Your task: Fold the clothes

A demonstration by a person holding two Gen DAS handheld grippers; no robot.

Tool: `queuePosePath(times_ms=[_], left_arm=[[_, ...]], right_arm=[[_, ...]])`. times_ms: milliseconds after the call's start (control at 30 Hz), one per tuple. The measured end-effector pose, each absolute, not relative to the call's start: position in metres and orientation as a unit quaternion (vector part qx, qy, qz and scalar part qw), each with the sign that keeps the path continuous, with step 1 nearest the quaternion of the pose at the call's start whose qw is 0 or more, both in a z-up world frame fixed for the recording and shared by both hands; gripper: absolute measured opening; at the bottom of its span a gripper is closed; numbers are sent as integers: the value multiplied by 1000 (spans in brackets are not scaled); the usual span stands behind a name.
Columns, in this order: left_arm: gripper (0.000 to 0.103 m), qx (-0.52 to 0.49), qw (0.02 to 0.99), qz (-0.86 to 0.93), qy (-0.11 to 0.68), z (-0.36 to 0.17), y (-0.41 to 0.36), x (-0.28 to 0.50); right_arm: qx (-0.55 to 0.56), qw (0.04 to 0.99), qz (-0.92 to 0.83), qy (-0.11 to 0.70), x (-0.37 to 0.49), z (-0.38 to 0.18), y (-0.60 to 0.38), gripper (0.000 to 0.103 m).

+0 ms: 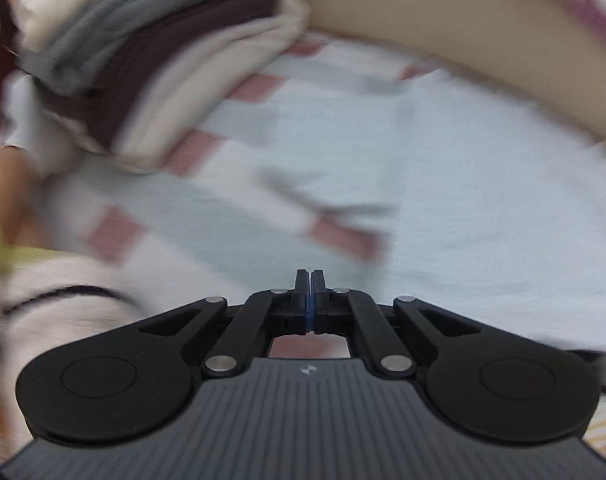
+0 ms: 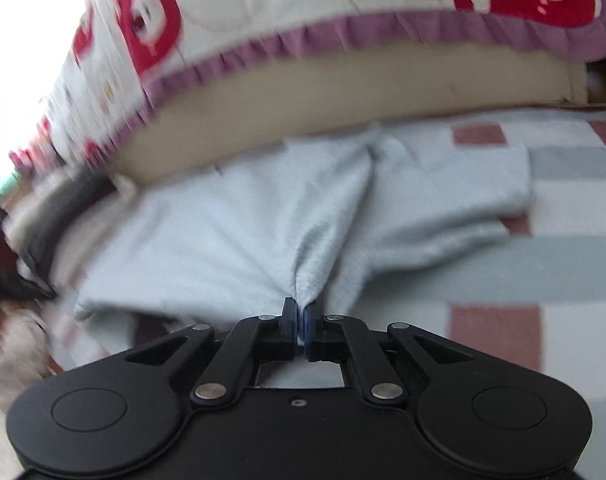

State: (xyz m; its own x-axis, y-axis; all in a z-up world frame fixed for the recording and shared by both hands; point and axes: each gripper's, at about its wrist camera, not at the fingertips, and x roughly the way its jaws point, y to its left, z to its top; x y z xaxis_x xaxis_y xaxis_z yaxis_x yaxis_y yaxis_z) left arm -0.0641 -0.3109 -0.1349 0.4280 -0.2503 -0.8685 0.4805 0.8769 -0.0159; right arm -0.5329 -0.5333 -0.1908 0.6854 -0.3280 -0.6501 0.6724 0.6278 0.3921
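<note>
A pale blue garment (image 2: 223, 232) lies spread on the checked sheet (image 2: 563, 216), and a fold of it rises into a ridge toward my right gripper (image 2: 301, 306). That gripper is shut on the fabric's near edge, which is pinched between the pads. The left wrist view is blurred; there the same pale blue garment (image 1: 463, 200) covers the right half of the sheet (image 1: 263, 88). My left gripper (image 1: 310, 276) hovers over its near edge with its jaws pressed together and no cloth showing between them.
A stack of folded clothes (image 1: 143, 60) in grey, dark brown and cream sits at the back left. A beige mattress edge (image 2: 363, 84) runs along the far side under a red-and-white printed cover with a purple frill (image 2: 303, 36). A white garment with black lines (image 1: 63, 304) lies near left.
</note>
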Motion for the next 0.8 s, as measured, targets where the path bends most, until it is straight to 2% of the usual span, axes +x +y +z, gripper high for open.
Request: queuePosePath(times_ms=[67,167,200,233,300,367,433,500,533,567,733,800], left_arm=[[0,36,812,-224,538,-147,-294,-53],[4,57,805,-223,546,-151,-302,-59],[12,63,802,-227,549,-151,-307,-61],[30,54,795,-233,557,-152,-309,-62],[59,21,779,-246,576,-154,-311,-62],[60,-14,762,-253,596,-160,-311,-64],[61,-43,746,-257,613,-167,-312,-66],[61,-85,722,-261,636,-176,-312,-69],[66,-108,710,-260,646,-181,-311,-71],[68,-123,709,-256,645,-182,-312,-72],[62,-203,717,-249,619,-188,-317,-81],[61,-213,730,-243,602,-190,-321,-85]], right_arm=[[306,846,-303,313,-527,-202,-528,5],[292,842,-322,318,-520,-200,-518,5],[291,840,-329,317,-522,-199,-517,5],[289,836,-337,322,-524,-198,-516,4],[280,824,-356,340,-524,-195,-516,5],[281,807,-375,359,-525,-193,-515,10],[327,788,-389,347,-535,-191,-515,11],[400,774,-386,302,-548,-194,-512,27],[439,766,-381,276,-554,-196,-510,49],[476,755,-376,248,-561,-198,-509,56],[565,715,-376,167,-552,-223,-501,56],[569,713,-383,143,-542,-227,-502,57]])
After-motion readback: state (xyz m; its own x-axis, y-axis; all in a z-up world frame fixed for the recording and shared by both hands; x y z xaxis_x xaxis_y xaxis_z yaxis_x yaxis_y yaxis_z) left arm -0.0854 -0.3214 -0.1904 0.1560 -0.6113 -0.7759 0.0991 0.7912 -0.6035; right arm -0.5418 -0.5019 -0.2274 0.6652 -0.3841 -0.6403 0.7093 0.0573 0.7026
